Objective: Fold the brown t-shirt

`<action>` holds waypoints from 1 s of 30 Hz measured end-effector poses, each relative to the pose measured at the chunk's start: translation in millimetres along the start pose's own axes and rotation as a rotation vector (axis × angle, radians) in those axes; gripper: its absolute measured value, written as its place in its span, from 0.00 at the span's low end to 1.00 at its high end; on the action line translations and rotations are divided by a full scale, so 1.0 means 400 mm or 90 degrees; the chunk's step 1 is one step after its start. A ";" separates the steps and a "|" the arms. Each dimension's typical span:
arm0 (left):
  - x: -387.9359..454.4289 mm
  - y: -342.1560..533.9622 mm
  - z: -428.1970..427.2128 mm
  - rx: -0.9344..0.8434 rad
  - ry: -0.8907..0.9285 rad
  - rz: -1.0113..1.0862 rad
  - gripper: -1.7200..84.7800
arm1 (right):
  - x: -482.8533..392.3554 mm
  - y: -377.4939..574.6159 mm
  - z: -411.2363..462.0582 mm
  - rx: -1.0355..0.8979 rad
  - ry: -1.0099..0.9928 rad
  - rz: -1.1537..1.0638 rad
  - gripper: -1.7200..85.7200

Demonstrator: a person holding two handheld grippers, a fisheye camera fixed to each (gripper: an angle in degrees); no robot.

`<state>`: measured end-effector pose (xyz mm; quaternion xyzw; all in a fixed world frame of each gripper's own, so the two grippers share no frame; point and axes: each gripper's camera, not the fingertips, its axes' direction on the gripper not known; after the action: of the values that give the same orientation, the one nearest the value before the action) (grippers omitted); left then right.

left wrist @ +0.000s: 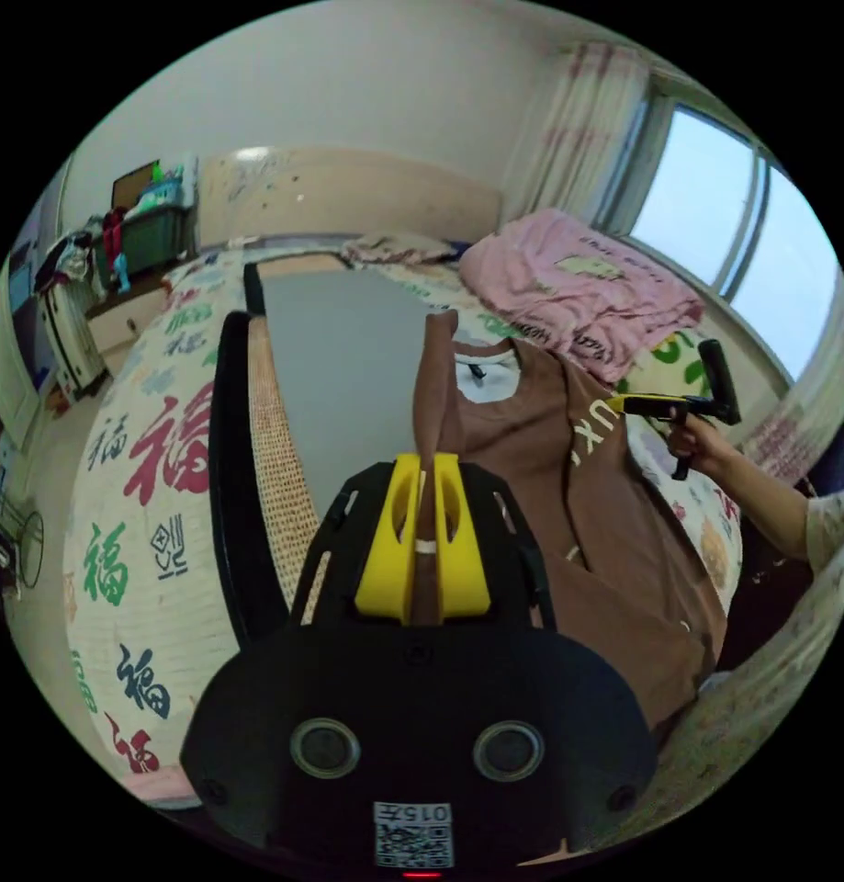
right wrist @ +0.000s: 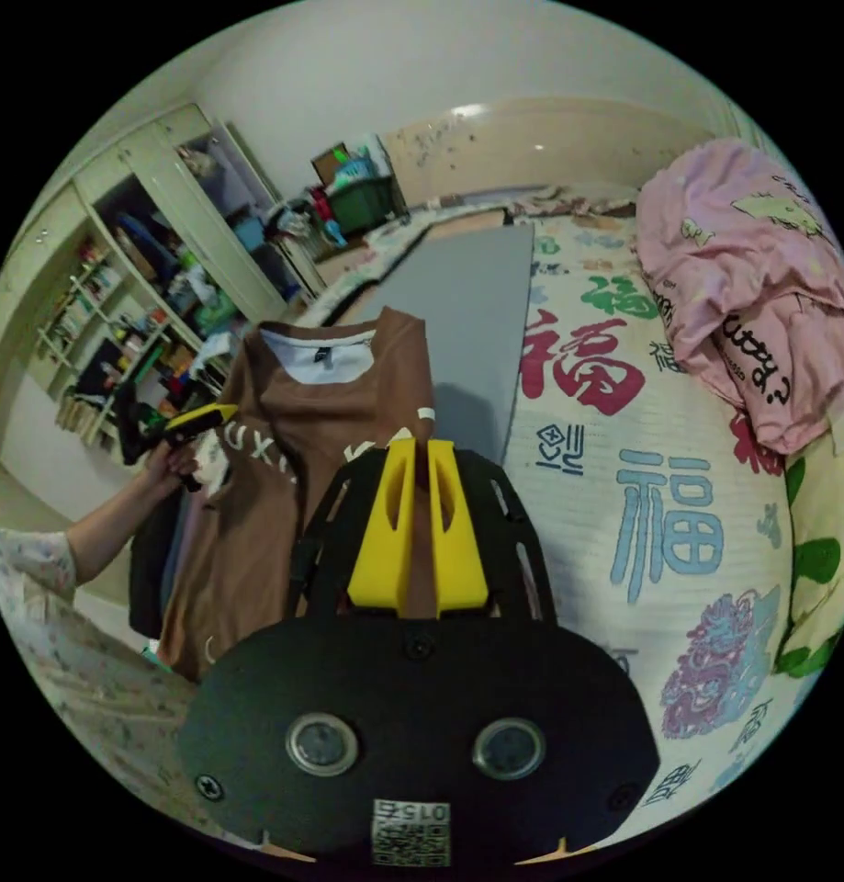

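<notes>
The brown t-shirt (left wrist: 550,478) hangs in the air above the bed, stretched by its shoulders between both grippers, with its white inner collar facing the cameras. In the left gripper view my left gripper (left wrist: 428,459) is shut on one shoulder's brown fabric. My right gripper (left wrist: 624,404), held by a hand, pinches the other shoulder at the right. In the right gripper view the t-shirt (right wrist: 275,478) hangs at the left. There my right gripper (right wrist: 420,450) is shut on a fold of it, and my left gripper (right wrist: 210,415) holds the far shoulder.
A bed cover (left wrist: 155,459) printed with large characters lies under the shirt, with a grey board (left wrist: 348,367) along it. A heap of pink clothes (right wrist: 752,276) sits on the bed. Open shelves (right wrist: 118,322) stand behind the person's arm, and a window (left wrist: 715,230) is beyond the bed.
</notes>
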<state>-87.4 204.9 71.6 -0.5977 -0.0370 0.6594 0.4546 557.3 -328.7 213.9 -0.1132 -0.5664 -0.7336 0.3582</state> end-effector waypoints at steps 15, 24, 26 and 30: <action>0.332 0.800 -0.381 -0.225 0.027 0.034 0.08 | -0.223 0.664 -0.335 -0.217 -0.061 0.090 0.10; 0.271 0.737 -0.338 -0.179 0.112 0.004 0.15 | -0.261 0.343 -0.164 -0.234 -0.135 0.009 0.15; 0.257 0.766 -0.294 -0.214 0.128 0.005 0.09 | -0.258 0.331 -0.109 -0.293 -0.154 0.019 0.11; 0.266 0.834 -0.437 -0.129 0.186 0.029 0.04 | -0.326 0.318 -0.273 -0.224 -0.217 -0.032 0.07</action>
<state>-115.2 -7.7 -255.6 -0.7304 -0.0232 0.5684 0.3779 760.2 -389.4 198.3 -0.2819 -0.4844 -0.8000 0.2143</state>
